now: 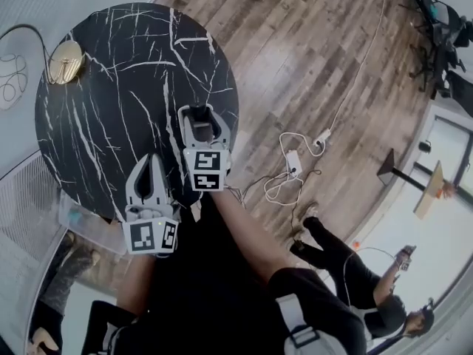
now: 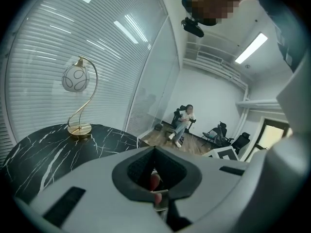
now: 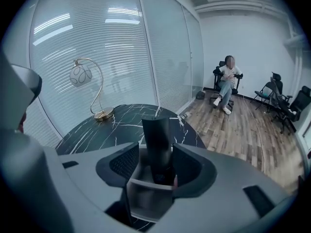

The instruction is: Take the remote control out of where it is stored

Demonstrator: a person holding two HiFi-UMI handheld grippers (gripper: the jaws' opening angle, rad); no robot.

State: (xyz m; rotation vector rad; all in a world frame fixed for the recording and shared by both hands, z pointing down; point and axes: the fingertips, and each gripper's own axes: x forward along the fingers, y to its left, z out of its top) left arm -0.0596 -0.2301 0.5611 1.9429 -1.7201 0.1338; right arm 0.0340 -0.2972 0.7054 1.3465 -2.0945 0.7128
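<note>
Fingers [image 3: 121,163] on the right gripper [image 3: 156,161] are spread wide with the remote control [image 3: 156,140] sitting between them. There's a visible gap on at least one side, so it reads as loose rather than pinched. The left gripper [image 2: 155,152] is closed up with nothing in it, hanging just beside the right one. Both are over the tabletop [image 1: 111,87] by the edge nearest the person, well apart from the lamp [image 1: 65,61] at the far left edge. My take is the remote is already out of storage and this is the let-go step. Honestly I can't tell from either view if it's lying flat on the tabletop or tipped up a bit. To do it clean, I'd keep the fingers wide and back the right gripper straight out along the remote's length. No twisting, so a pad doesn't drag it toward the edge. The remote itself is a slim, dark, matte bar with a blunt squared-off far end and no buttons showing from this side. It's basically invisible against the black marble in the head view, so trust the right gripper view for where it is.
</note>
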